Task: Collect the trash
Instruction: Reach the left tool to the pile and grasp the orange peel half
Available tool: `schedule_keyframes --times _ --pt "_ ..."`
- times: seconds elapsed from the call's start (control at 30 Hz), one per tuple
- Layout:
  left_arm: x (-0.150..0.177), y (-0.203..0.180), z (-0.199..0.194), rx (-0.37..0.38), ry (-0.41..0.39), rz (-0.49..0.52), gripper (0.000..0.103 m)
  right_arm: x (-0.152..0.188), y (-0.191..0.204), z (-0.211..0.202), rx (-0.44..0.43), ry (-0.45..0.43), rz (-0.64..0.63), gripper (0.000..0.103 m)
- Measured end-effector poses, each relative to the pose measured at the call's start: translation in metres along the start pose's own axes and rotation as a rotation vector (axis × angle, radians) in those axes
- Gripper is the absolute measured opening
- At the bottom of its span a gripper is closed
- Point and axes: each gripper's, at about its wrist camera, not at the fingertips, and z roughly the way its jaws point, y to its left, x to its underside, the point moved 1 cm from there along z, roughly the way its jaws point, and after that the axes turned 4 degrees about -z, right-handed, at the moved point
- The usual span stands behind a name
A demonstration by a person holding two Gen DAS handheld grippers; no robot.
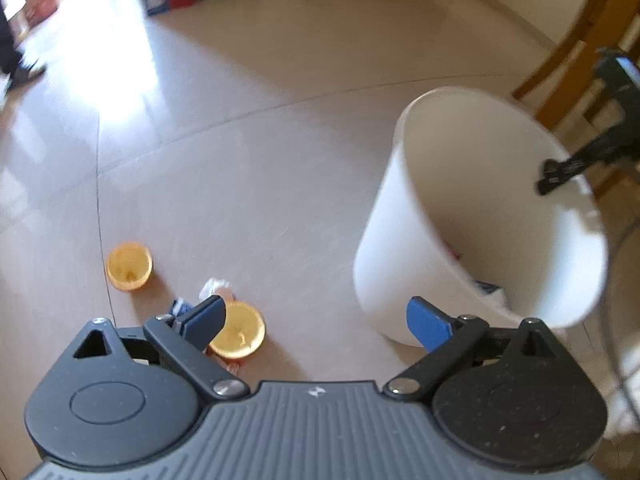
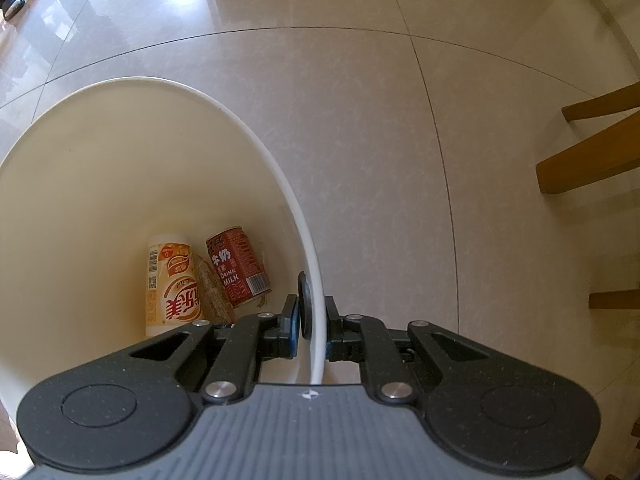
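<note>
Left gripper (image 1: 316, 320) gapes empty above floor trash: orange cup (image 1: 237, 330) beside its left finger. Right gripper (image 2: 312, 328) clamps the bin (image 2: 280, 168) rim; only its view shows can (image 2: 237, 266) and bottle (image 2: 173, 284) inside.

Fingers (image 2: 312, 330) clamped on bin rim (image 2: 308, 240)

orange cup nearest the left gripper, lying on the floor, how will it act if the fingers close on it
The orange cup looks like thin translucent plastic, so it is probably light and may flex under the pads. Lying on its side with a round rim, it could roll away if nudged. The left gripper stands open above it.
</note>
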Motion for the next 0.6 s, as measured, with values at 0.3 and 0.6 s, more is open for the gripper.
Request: schedule_keyframes --times 0.3,0.6 --pt "0.039 0.035 0.077 -0.041 0.060 -0.157 0.097 0.000 0.001 0.000 0.003 0.002 -0.003 0.014" --pt "0.060 0.065 0.127 -0.088 0.033 -0.207 0.097 -0.002 0.005 0.002 0.011 0.015 -0.022 0.014"
